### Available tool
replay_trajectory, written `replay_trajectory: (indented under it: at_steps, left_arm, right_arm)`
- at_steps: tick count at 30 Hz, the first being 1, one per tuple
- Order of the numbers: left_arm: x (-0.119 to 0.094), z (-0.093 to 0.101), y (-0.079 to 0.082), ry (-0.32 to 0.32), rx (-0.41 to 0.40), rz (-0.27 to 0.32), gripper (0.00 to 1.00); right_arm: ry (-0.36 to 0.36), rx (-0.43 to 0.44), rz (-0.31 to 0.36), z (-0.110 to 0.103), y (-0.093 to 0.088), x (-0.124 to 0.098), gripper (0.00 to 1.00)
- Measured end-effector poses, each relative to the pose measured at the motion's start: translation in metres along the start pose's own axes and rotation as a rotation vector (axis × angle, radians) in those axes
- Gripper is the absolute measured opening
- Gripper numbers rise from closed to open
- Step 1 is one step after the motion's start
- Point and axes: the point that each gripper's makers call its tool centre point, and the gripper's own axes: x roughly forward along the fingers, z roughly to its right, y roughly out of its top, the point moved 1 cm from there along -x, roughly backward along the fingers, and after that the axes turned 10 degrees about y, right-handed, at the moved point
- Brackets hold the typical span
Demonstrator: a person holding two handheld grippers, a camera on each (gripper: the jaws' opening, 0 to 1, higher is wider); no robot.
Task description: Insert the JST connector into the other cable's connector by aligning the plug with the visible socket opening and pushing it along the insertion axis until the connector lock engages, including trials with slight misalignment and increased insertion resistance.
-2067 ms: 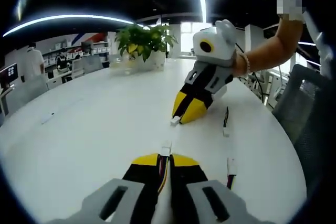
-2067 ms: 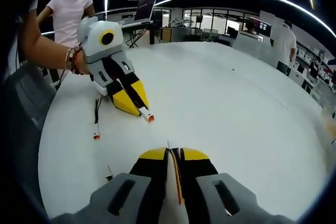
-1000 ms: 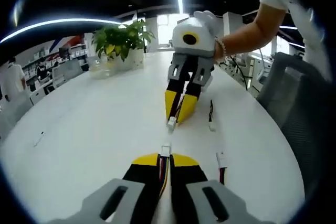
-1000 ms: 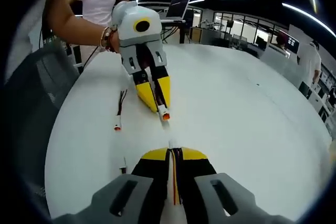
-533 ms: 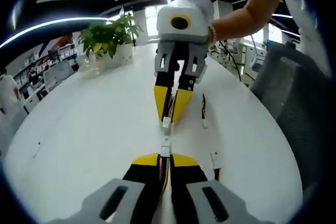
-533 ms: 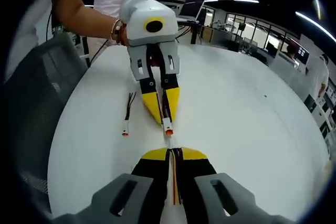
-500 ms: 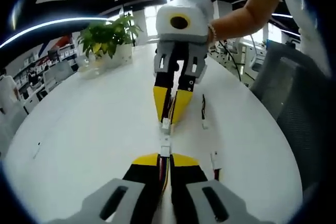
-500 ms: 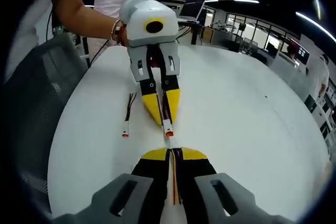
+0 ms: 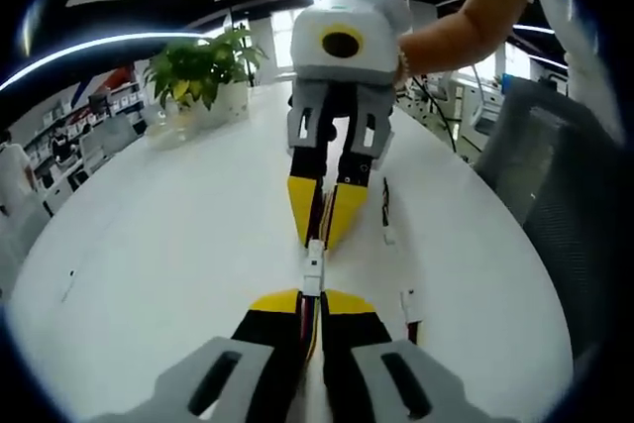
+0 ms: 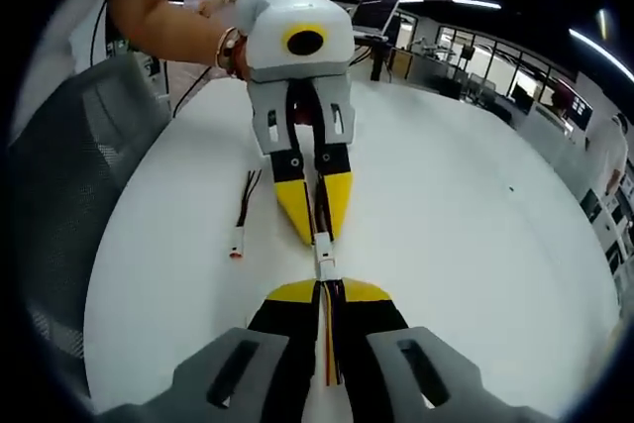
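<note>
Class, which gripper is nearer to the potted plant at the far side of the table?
Right. In the left gripper view the right gripper reaches in from farther up the table, beside the plant; the left gripper sits at the near edge, across the table from it.

two connectors (image 9: 313, 266) meet tip to tip in the middle of the table (image 9: 158, 235). spare cables (image 9: 388, 215) lie beside them. a plant (image 9: 203, 71) stands at the far edge.

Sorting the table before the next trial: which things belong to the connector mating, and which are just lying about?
In the job:
- left claw, shut on its cable
- right claw, shut on its cable
- white connectors, meeting tip to tip

Lying about:
- spare cables on the white table
- potted plant
- grey chair
</note>
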Motion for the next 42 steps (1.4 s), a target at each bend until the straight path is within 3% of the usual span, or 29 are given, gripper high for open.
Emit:
replay_trajectory:
  at_steps: [7, 42]
  left_arm:
    - [0.002, 0.000, 0.004, 0.002, 0.013, 0.000, 0.01]
    - [0.012, 0.000, -0.005, 0.010, -0.031, -0.021, 0.00]
  right_arm:
    - [0.004, -0.025, -0.035, 0.003, -0.002, 0.003, 0.04]
    - [-0.014, 0.030, -0.052, 0.007, -0.010, 0.011, 0.04]
